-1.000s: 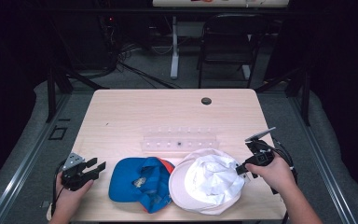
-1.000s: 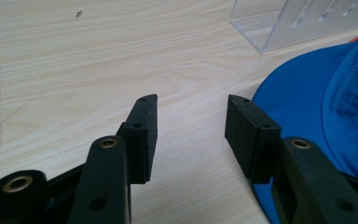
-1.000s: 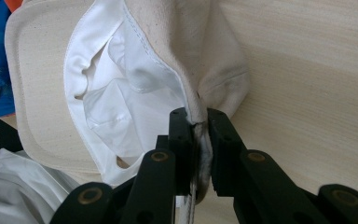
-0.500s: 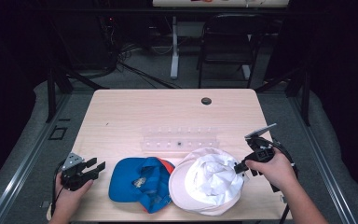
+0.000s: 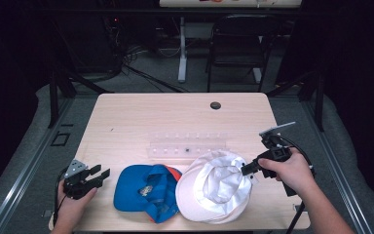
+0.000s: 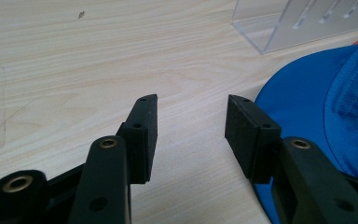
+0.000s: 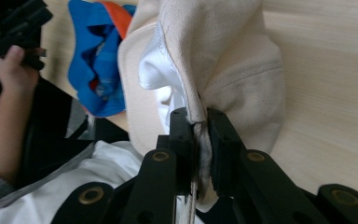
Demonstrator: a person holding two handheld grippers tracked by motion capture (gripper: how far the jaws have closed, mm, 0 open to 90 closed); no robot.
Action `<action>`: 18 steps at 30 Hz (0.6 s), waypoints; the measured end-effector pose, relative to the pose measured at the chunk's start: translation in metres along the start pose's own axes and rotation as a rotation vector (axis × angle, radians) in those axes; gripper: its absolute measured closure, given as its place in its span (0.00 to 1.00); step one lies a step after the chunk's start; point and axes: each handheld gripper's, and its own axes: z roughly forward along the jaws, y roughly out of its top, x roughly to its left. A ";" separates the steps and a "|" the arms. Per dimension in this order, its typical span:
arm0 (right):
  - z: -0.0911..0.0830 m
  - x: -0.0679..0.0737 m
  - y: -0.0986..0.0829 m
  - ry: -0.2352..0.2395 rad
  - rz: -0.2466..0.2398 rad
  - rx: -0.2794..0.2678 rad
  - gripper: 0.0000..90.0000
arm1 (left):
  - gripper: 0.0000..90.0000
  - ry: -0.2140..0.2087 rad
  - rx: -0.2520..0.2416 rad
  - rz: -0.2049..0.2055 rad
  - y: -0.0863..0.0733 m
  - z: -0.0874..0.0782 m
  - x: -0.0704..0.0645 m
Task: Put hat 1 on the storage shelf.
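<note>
Right gripper (image 5: 250, 168): my jaws are pinched on the rim fabric of the white cap (image 5: 214, 187), at its side facing the tabletop's right edge.
White cap: lies opening-up near the front edge, right of centre, overlapping the blue cap (image 5: 143, 190).
Left gripper (image 5: 96, 176): my jaws stand spread with nothing between them, near the front-left corner.
Blue cap: just right of my left jaws, brim toward them; apart, not touching.
Clear rack (image 5: 187, 147): behind both caps, long axis parallel to the front edge.
Judgement: my left hand is nearer the blue cap.
</note>
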 end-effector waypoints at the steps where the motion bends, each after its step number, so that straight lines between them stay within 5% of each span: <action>1: 0.000 0.000 0.000 0.000 0.000 0.000 0.91 | 0.61 0.000 0.000 0.000 0.000 0.000 0.000; 15: -0.012 0.014 0.001 0.195 0.006 -0.006 0.91 | 0.61 0.000 -0.002 0.001 0.000 -0.001 0.000; 18: -0.016 0.016 0.001 0.268 0.011 -0.021 0.91 | 0.61 0.000 -0.002 0.001 0.000 -0.001 0.000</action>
